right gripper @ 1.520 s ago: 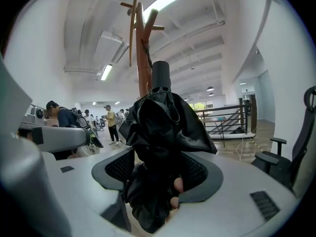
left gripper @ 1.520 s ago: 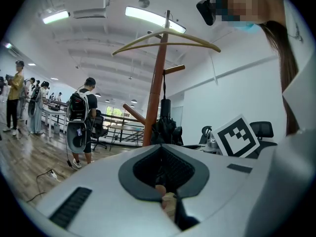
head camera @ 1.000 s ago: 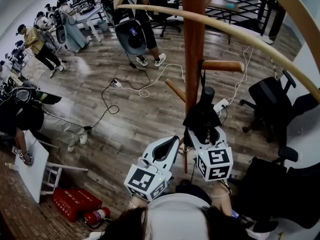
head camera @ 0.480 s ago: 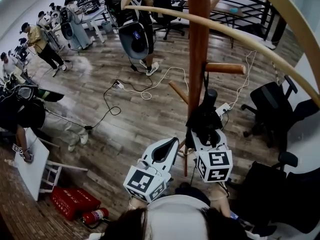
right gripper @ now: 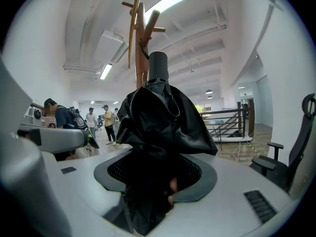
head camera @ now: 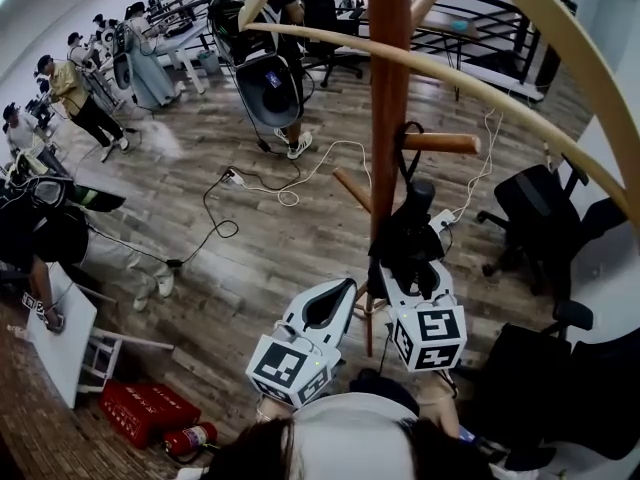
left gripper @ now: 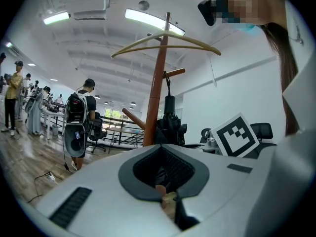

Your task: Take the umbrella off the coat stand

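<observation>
At the left, our left gripper [head camera: 350,286] hangs level just short of the coat stand [head camera: 388,88]. Its jaw tips meet with nothing between them, and we judge it is only standing by, since one hand can manage this load. Next comes the stand's wooden pole, with a short peg [head camera: 440,143] jutting from its right side. The umbrella [head camera: 405,238] hangs from that peg by its strap loop [head camera: 404,153], so its handle [head camera: 420,190] sits uppermost and the folded black canopy [right gripper: 158,117] droops close beside the pole. Our right gripper [head camera: 410,276] reaches in from below, tilted slightly downward. Its jaws have just been closing and they press on the bunched canopy, standing wide only because the fabric is bulky. We take the grip low on the body so that raising it will slacken the loop and let it slide off the peg's free end. The loop is not yet off the peg, so we reckon the grasp is made and the lift is to come. Soft cloth may slip between the pads. Well apart at the right stands an office chair [head camera: 530,203], to which we should give room as we draw the umbrella away.
</observation>
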